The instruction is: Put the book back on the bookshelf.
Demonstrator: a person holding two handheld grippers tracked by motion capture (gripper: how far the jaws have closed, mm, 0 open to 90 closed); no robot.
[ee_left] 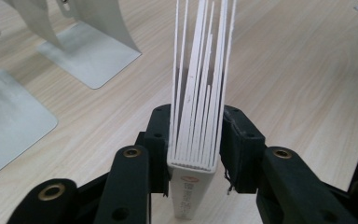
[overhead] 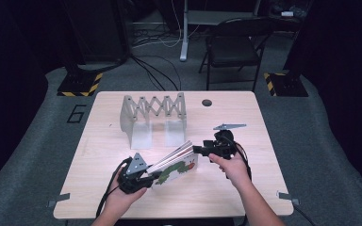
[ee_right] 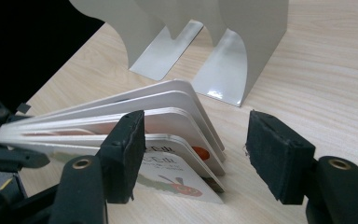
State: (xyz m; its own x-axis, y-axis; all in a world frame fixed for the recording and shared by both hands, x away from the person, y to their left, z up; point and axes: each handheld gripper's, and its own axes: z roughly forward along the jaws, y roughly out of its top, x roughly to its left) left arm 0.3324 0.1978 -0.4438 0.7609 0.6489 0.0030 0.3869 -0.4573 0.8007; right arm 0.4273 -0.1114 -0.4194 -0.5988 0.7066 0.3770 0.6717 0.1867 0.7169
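Note:
A white board book [overhead: 176, 165] with a green caterpillar on its cover lies tilted at the table's front middle, pages fanned apart. My left gripper [overhead: 153, 178] is shut on its spine end; in the left gripper view the pads clamp both sides of the book [ee_left: 200, 116] at the left gripper [ee_left: 196, 140]. My right gripper [overhead: 198, 150] stands open at the book's far end. In the right gripper view the book's [ee_right: 168, 116] rounded corner lies between the wide-apart pads [ee_right: 275, 154] of the right gripper [ee_right: 198, 149], untouched on the right side.
A grey expandable book rack [overhead: 153, 110] stands behind the book, its metal feet [ee_left: 93, 51] toward me and its panels [ee_right: 242, 42] close ahead of the right gripper. The wooden table [overhead: 245, 188] has a dark hole [overhead: 207, 102] at the back. A folding chair [overhead: 233, 47] stands beyond.

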